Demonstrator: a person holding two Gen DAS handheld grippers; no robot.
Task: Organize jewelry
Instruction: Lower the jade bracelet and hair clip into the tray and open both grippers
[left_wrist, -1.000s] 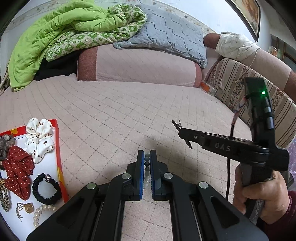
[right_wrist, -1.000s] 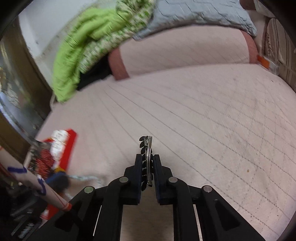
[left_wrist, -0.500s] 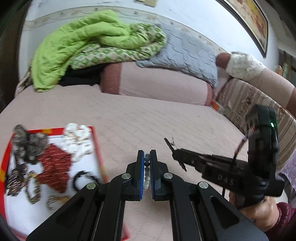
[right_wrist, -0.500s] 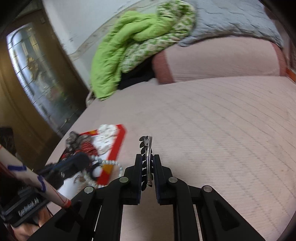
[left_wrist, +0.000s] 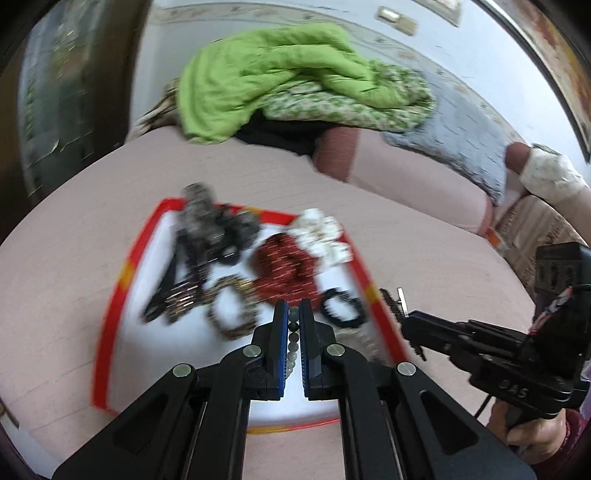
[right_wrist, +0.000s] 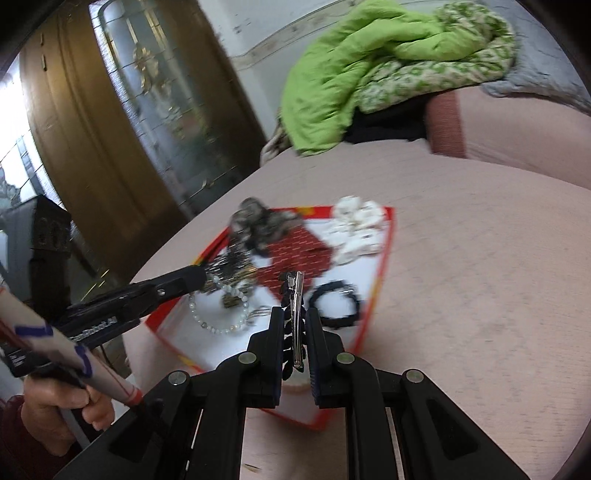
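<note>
A red-rimmed white tray (left_wrist: 110, 314) (right_wrist: 386, 254) lies on the pink bed. It holds a red dotted scrunchie (left_wrist: 284, 273), a white scrunchie (left_wrist: 321, 232), a grey scrunchie (left_wrist: 214, 221), a black bracelet (left_wrist: 341, 308) and dark clips. My left gripper (left_wrist: 293, 310) is shut on a string of pale and green beads (left_wrist: 293, 334) above the tray. In the right wrist view those beads (right_wrist: 223, 330) hang as a loop from the left gripper (right_wrist: 201, 275). My right gripper (right_wrist: 294, 314) is shut on a silver hair clip with black leaves (right_wrist: 297, 291), over the tray's near right part.
A green quilt (left_wrist: 266, 77), a grey pillow (left_wrist: 469, 136) and a pink bolster (left_wrist: 399, 170) are piled at the bed's far side. A wooden door with glass (right_wrist: 122, 122) stands left. A person's hand (left_wrist: 535, 439) holds the right gripper (left_wrist: 404, 319); bare pink bedding spreads right of the tray.
Both grippers have swung left across the bed, each still holding its piece. The tray has come from the left edge to under both grippers.
</note>
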